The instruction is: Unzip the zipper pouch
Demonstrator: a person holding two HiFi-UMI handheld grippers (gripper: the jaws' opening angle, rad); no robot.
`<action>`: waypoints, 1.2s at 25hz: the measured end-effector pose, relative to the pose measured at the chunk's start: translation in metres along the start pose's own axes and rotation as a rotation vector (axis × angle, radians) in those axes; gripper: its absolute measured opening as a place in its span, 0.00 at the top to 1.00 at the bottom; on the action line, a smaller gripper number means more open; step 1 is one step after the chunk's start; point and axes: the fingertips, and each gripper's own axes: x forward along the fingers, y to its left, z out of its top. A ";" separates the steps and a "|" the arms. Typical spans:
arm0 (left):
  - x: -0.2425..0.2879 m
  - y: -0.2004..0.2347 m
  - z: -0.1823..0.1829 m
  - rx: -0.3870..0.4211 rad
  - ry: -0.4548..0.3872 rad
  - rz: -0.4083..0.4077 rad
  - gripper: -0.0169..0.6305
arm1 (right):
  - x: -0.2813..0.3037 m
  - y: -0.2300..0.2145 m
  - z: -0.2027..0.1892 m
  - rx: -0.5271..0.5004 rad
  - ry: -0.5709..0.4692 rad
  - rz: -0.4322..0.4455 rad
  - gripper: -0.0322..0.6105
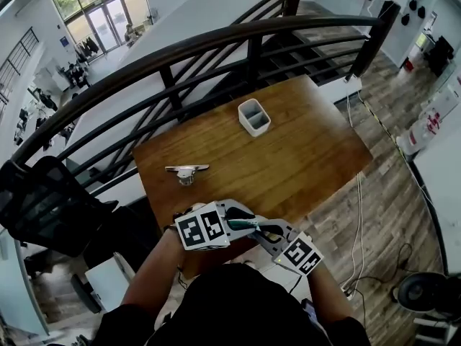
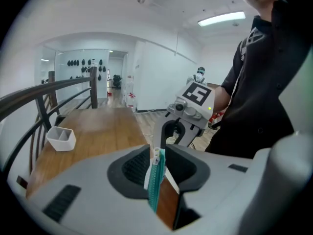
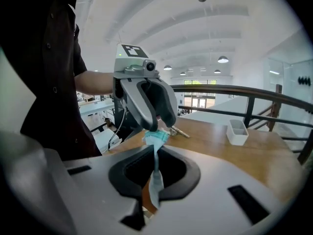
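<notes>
A teal zipper pouch (image 1: 245,224) hangs in the air between my two grippers, just off the front edge of the wooden table (image 1: 302,157). My left gripper (image 1: 249,220) comes in from the left and my right gripper (image 1: 261,230) from the right, tips meeting at the pouch. In the left gripper view the pouch's teal zipper edge (image 2: 156,180) runs up between the jaws of the left gripper (image 2: 157,153), pinched at the tips. In the right gripper view the right gripper (image 3: 155,156) is shut on the pouch's thin pale end, and the crumpled teal part (image 3: 157,137) sits under the left gripper's fingers (image 3: 164,114).
A white two-compartment holder (image 1: 253,117) stands at the table's far side. A small metal object (image 1: 186,171) lies at the table's left. A dark curved railing (image 1: 216,42) runs behind the table, and a black chair (image 1: 43,207) stands at the left.
</notes>
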 end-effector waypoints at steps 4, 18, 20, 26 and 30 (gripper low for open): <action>0.010 -0.004 -0.001 0.009 0.032 -0.047 0.81 | -0.001 0.004 -0.003 -0.031 0.023 0.004 0.94; 0.023 -0.018 -0.010 -0.025 0.029 -0.131 0.84 | -0.002 0.010 -0.011 -0.105 0.067 -0.013 0.94; 0.021 -0.018 -0.009 -0.032 0.019 -0.139 0.86 | -0.003 0.008 -0.009 -0.096 0.057 -0.014 0.94; 0.018 -0.017 -0.007 -0.018 0.011 -0.128 0.86 | -0.002 0.008 -0.009 -0.063 0.043 -0.007 0.94; 0.013 -0.016 -0.007 -0.029 -0.022 -0.108 0.86 | -0.002 0.008 -0.008 -0.068 0.039 -0.006 0.94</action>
